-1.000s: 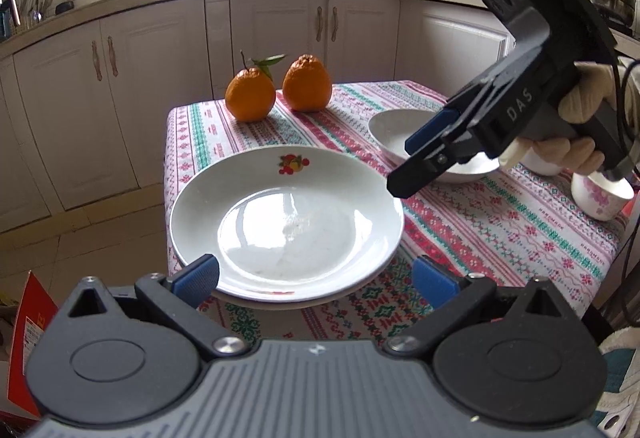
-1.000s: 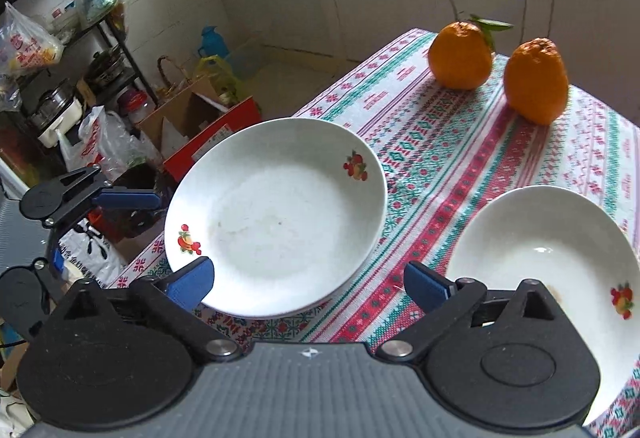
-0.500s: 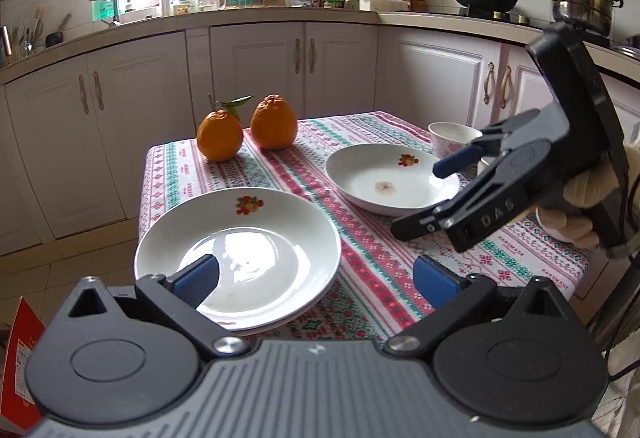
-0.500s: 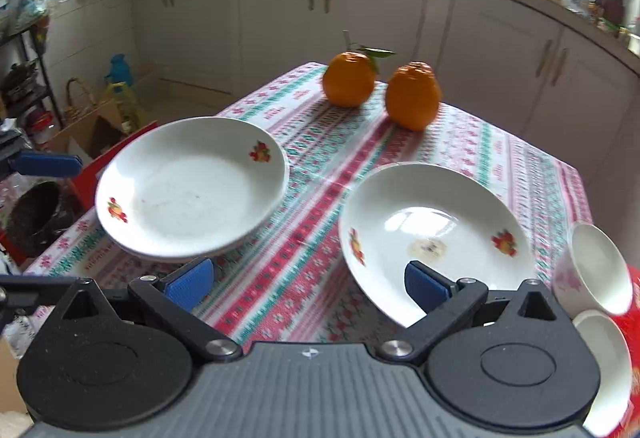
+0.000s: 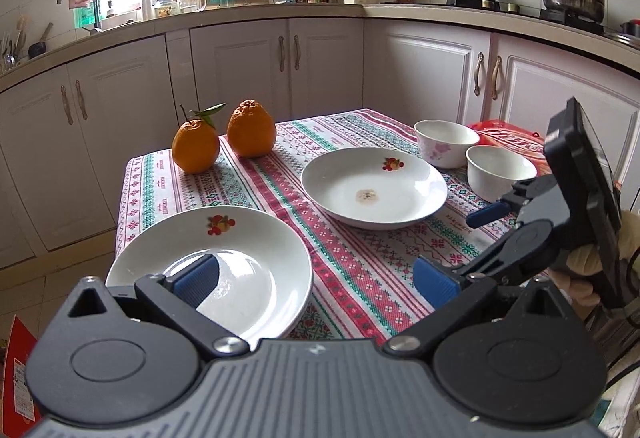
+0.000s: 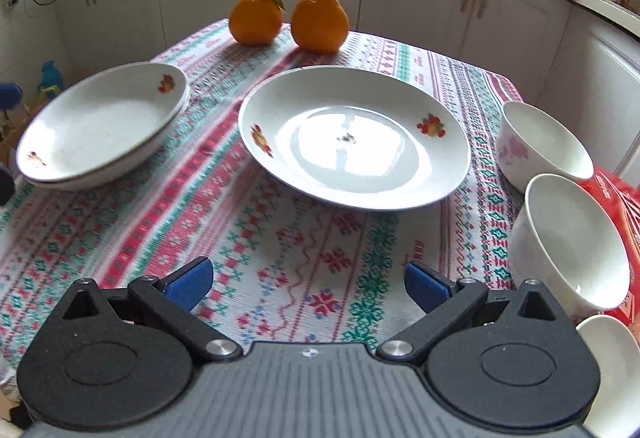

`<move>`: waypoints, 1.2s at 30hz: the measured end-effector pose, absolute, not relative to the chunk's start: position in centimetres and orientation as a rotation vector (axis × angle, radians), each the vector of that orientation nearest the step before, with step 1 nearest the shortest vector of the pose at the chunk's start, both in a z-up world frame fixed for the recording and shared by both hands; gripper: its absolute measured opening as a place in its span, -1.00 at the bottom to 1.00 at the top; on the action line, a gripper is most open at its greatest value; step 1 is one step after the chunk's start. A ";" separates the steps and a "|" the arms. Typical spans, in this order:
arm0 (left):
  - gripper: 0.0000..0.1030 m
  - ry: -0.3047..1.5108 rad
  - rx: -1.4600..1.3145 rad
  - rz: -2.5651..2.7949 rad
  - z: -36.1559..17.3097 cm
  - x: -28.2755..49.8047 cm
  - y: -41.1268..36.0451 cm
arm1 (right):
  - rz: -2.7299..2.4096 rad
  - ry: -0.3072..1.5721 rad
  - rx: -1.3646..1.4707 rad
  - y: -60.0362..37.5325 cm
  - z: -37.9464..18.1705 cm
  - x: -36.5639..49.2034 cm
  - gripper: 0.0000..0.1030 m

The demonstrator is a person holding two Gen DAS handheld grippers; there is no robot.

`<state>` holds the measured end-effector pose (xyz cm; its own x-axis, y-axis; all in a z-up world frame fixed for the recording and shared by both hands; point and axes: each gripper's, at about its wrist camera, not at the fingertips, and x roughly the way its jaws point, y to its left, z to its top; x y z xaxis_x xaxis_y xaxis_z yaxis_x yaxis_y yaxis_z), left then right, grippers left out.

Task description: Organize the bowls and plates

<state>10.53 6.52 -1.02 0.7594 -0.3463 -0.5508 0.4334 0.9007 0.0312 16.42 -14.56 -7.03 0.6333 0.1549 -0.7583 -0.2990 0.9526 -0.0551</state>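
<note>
Now both grippers, left gripper (image 5: 316, 278) and right gripper (image 6: 306, 278), hover level, jaws apart, empty.

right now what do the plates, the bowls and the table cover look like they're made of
Single plate: likely glazed ceramic or porcelain; glossy white, window glare in its well, printed fruit motifs.
Stacked plates: same white glazed look, with duller shine.
Bowls: smooth white, probably porcelain; one carries a pink flower print.
Tablecloth: woven fabric, matte, visible weave, red and green pattern.
</note>
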 end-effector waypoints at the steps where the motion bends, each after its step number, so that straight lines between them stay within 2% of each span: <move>1: 0.99 0.574 0.162 -0.427 -1.0 10.9 6.4 | 0.262 0.851 -0.175 -14.6 -7.2 16.6 1.00; 19: 0.99 0.660 0.265 -0.565 -0.2 22.7 0.8 | 0.224 0.789 -0.100 -15.9 -8.3 20.2 1.00; 29: 0.98 0.795 0.317 -0.664 -2.6 30.7 -2.9 | 0.195 0.792 -0.091 -15.9 -8.3 21.5 1.00; 36: 0.91 0.881 0.320 -0.715 -4.3 34.4 -4.6 | 0.192 0.793 -0.100 -15.9 -8.1 21.8 0.94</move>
